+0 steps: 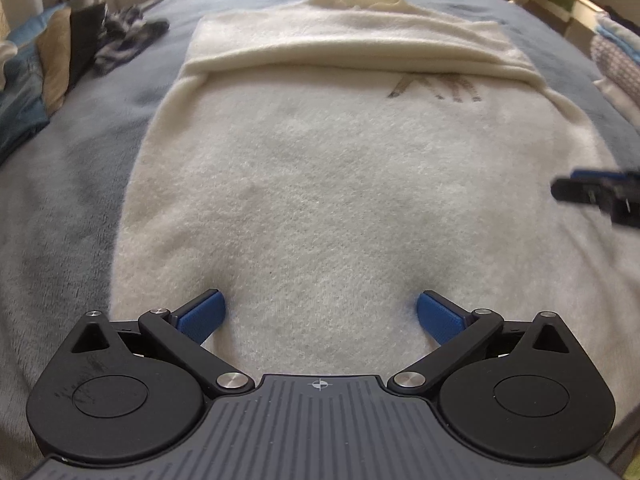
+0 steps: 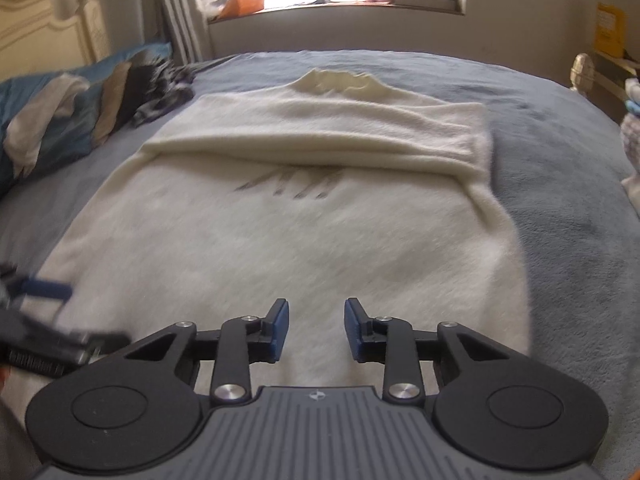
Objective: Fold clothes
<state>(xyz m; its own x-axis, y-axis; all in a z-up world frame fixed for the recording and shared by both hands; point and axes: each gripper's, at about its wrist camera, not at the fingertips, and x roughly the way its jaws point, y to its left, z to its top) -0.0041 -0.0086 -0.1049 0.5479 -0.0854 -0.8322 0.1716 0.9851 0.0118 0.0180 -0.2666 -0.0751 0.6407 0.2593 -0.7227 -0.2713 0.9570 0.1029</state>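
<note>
The cream fluffy knit sweater (image 1: 320,184) lies flat on the grey-blue plush bedspread (image 1: 72,184), its collar at the far end and its sleeves already folded across the chest in a thick band above a faint grey printed motif (image 2: 292,184); we judge the next step to be the bottom-to-top fold. Our left gripper (image 1: 320,314) is spread wide, blue pads pressed into the near hem and dimpling the fabric, holding nothing as yet; our right gripper (image 2: 316,328) hovers partly open over the near right of the hem, empty. To do this well we should pinch both layers at matching points near each side; lift together, evenly; carry the hem far towards the collar; keep the sleeve band undisturbed; the thick pile may slip from a shallow bite.
</note>
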